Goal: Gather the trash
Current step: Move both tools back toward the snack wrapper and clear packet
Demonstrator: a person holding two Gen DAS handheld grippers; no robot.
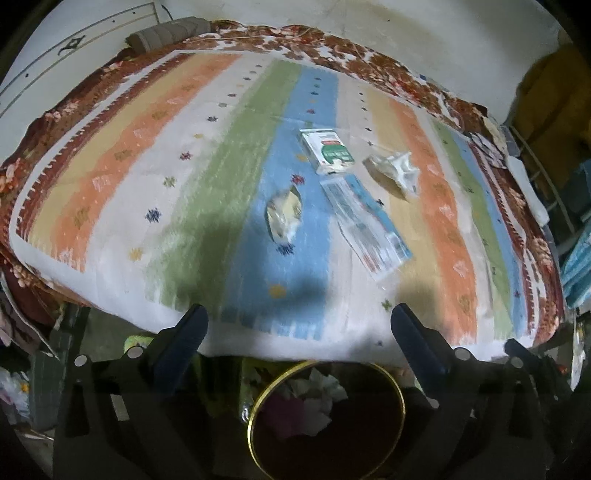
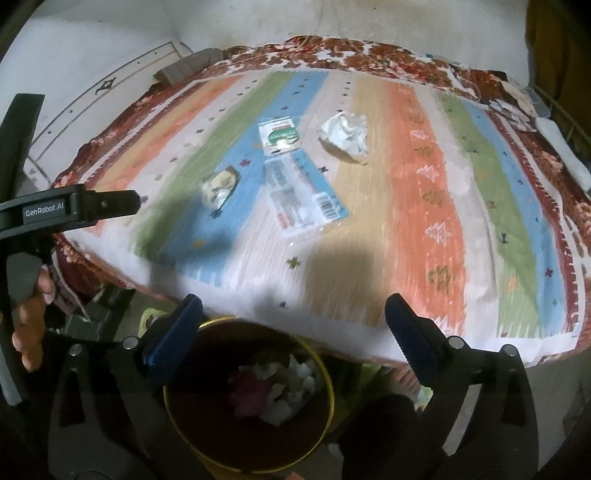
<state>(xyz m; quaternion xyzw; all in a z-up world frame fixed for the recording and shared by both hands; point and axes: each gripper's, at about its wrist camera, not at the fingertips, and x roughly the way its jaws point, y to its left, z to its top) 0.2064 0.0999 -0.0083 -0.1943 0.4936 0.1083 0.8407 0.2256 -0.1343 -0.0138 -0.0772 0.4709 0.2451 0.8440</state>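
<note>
Several trash items lie on the striped bedspread: a white-green carton, a flat blue-white package, a crumpled white paper and a small crumpled wrapper. A dark bin with a yellow rim stands below the bed edge and holds crumpled trash. My left gripper is open and empty above the bin. My right gripper is open and empty above the bin too. The left gripper's body shows at the left of the right wrist view.
The bed fills most of both views; its near edge runs just beyond the fingertips. A rolled brown cloth lies at the far left corner. Clutter and a rack stand to the right of the bed. A white wall lies behind.
</note>
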